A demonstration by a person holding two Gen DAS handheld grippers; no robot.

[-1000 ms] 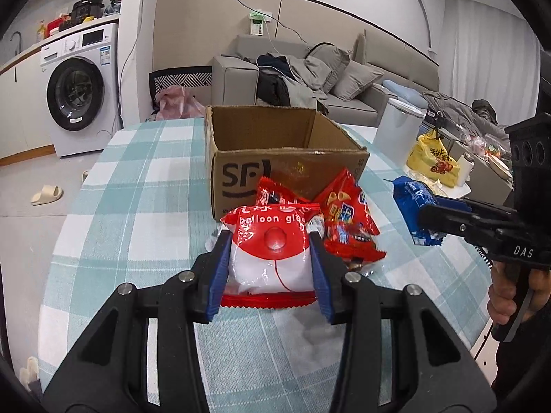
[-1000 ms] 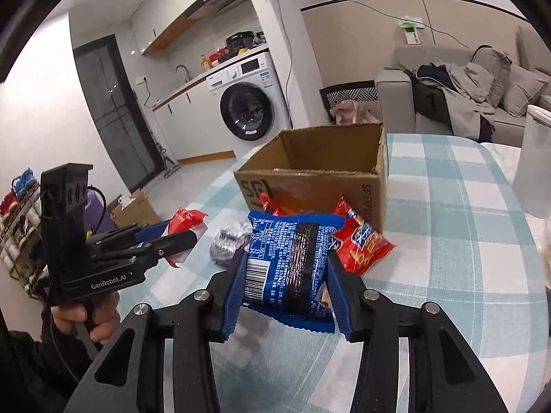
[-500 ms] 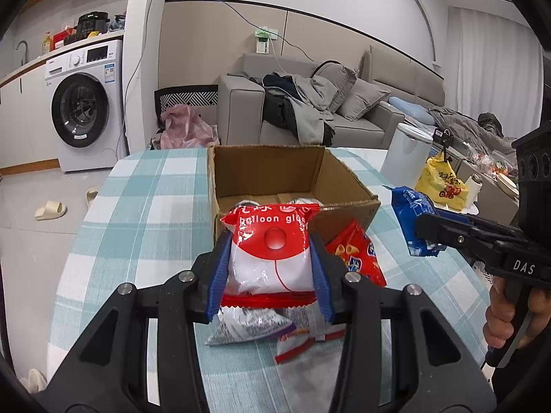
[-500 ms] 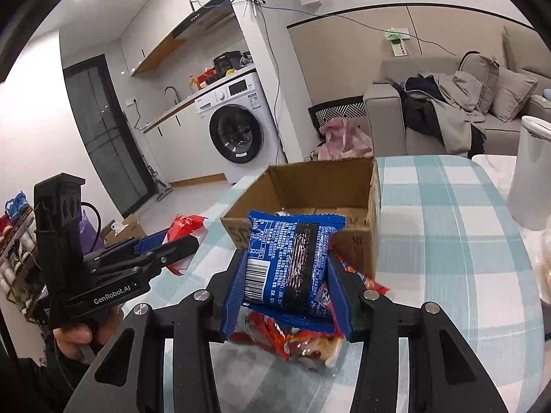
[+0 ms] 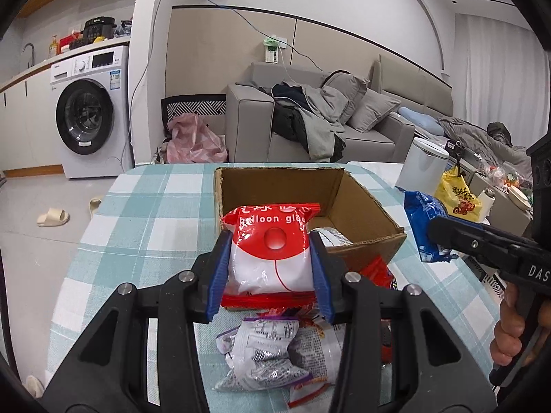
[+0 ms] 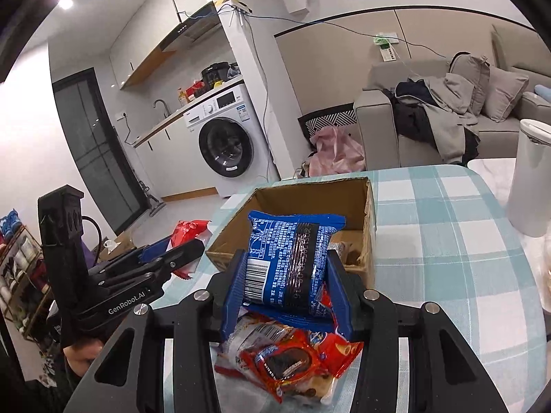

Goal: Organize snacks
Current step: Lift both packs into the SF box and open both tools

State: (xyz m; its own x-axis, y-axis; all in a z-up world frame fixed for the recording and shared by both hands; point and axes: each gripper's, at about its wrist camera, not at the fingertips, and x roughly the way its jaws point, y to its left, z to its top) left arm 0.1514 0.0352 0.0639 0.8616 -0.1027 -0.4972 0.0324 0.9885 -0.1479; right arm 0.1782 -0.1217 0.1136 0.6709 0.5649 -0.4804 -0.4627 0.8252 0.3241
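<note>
My left gripper is shut on a red and white snack bag and holds it above the table, just in front of the open cardboard box. My right gripper is shut on a blue snack packet, also raised near the box. The blue packet shows at the right in the left wrist view. A silver packet and red packets lie on the table below the grippers. Some packets lie inside the box.
The table has a teal checked cloth. A white cylindrical bin stands at the table's right edge. A sofa and washing machine stand beyond the table.
Both grippers have risen with their packets and moved toward the box. The loose packets on the table now lie below them.
</note>
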